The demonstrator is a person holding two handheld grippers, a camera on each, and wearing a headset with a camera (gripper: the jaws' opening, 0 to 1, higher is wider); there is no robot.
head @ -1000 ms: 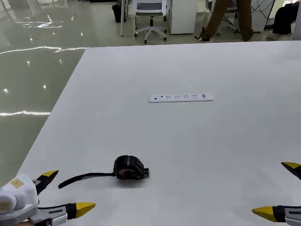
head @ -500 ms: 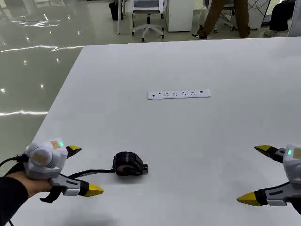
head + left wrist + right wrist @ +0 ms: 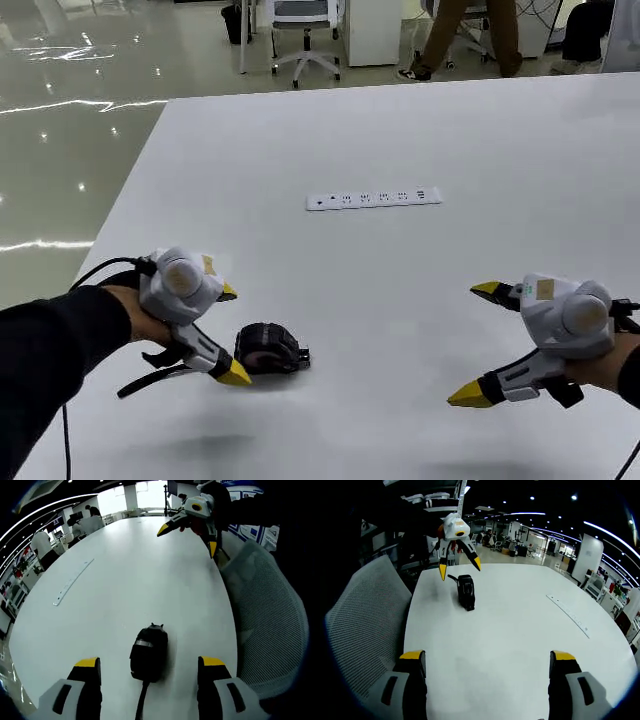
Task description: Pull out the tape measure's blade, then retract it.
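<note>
place: open office | swivel chair [image 3: 303, 12] | glossy floor [image 3: 70, 130] | ceiling spotlights [image 3: 532, 498]

The left gripper [image 3: 233, 334] and right gripper [image 3: 475, 342] are white with yellow-tipped jaws; the sleeve [image 3: 45, 345] is black

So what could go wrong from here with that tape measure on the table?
The left claw is open, with the tape measure between its tips, not yet gripped; closing on the rounded case might make it skid or twist away. Its black strap trails back between the jaws and could get pinched. The right claw, also open, is well away and could miss the small blade tip.
</note>
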